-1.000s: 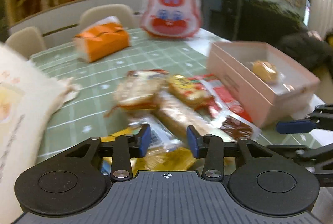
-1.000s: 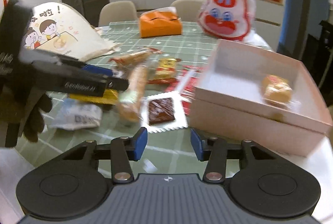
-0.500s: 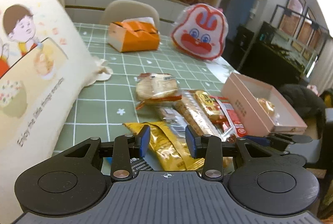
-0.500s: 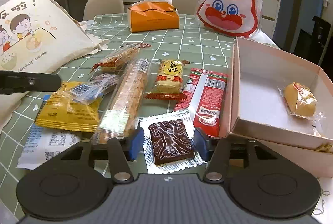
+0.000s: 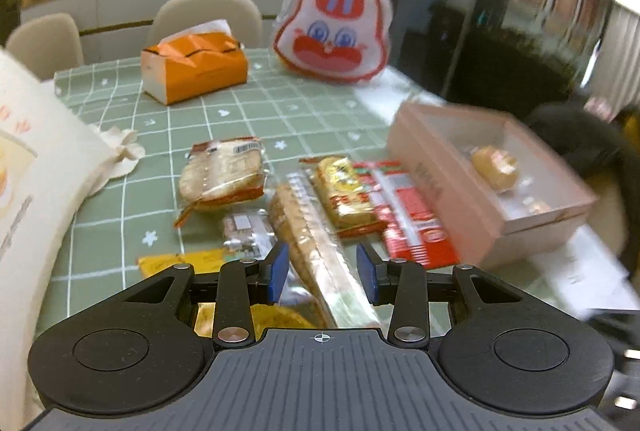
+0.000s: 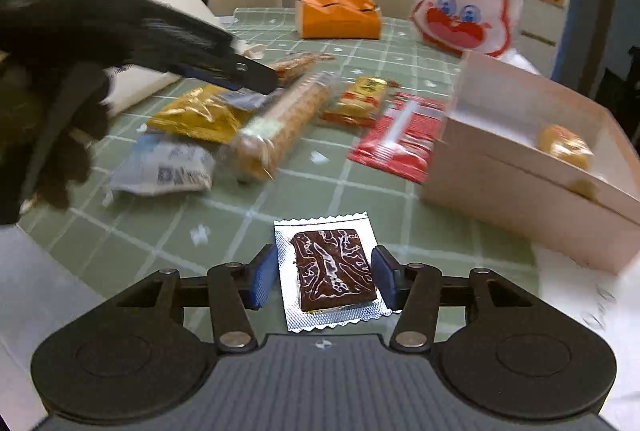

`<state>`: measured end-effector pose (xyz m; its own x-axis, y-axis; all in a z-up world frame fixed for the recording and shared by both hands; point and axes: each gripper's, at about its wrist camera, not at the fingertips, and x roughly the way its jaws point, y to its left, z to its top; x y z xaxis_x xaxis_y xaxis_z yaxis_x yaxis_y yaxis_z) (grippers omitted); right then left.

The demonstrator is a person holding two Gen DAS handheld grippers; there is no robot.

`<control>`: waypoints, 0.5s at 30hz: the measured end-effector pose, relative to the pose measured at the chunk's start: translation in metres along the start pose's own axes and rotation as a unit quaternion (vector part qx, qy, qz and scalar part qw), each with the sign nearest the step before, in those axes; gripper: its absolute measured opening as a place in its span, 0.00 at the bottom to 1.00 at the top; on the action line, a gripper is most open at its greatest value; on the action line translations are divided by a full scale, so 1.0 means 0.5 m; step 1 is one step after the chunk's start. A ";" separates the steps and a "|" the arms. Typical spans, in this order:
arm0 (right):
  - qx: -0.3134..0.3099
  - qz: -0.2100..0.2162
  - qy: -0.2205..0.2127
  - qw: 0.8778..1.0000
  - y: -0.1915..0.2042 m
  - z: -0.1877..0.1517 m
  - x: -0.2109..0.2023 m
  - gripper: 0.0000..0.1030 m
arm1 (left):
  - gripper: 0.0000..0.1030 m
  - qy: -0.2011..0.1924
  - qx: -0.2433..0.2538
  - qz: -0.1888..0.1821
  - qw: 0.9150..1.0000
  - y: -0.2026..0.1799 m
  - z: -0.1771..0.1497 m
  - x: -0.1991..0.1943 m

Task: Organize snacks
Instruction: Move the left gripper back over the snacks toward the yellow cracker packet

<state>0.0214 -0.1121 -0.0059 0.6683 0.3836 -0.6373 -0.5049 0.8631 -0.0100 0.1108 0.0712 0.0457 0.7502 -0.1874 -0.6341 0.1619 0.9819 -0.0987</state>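
Tablecloth, green with white grid, carries a cream bag at left, snacks, then a pink box; chairs and a shelf behind. Left gripper gapes empty over a cracker sleeve. Right gripper, jaws just closing, clasps the brownie, lifted near the box.

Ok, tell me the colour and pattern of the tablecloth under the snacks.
The tablecloth is pale green with a white grid and small white motifs, clearest in the left wrist view.
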 end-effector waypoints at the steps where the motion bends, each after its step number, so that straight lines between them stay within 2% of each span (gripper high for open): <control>1: 0.003 -0.007 -0.006 1.000 -0.007 -0.011 -0.009 0.50 | 0.41 0.005 0.008 0.014 1.000 -0.006 0.000 0.015; 4: 0.013 -0.033 -0.025 0.999 -0.029 -0.038 -0.028 0.50 | 0.44 0.004 0.014 0.045 0.999 -0.015 0.004 0.047; 7: 0.036 -0.023 -0.035 0.998 -0.051 -0.048 -0.042 0.56 | 0.44 0.001 0.012 0.054 0.998 -0.014 0.010 0.064; 9: 0.046 -0.020 -0.045 0.998 -0.059 -0.052 -0.051 0.67 | 0.41 -0.003 0.014 0.053 0.999 -0.015 0.008 0.066; 10: 0.049 -0.021 -0.049 0.997 -0.062 -0.055 -0.056 0.68 | 0.34 -0.005 0.018 0.051 0.999 -0.018 0.005 0.062; 13: 0.055 -0.019 -0.057 0.997 -0.069 -0.058 -0.060 0.72 | 0.30 -0.005 0.020 0.045 0.999 -0.029 -0.012 0.032; 15: 0.061 -0.018 -0.059 0.996 -0.072 -0.060 -0.061 0.76 | 0.30 0.000 0.027 0.028 0.999 -0.038 -0.032 0.004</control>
<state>0.0025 -0.1647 -0.0092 0.7480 0.3819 -0.5428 -0.4149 0.9074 0.0667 0.0993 0.0527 0.0341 0.7595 -0.1327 -0.6368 0.1537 0.9879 -0.0225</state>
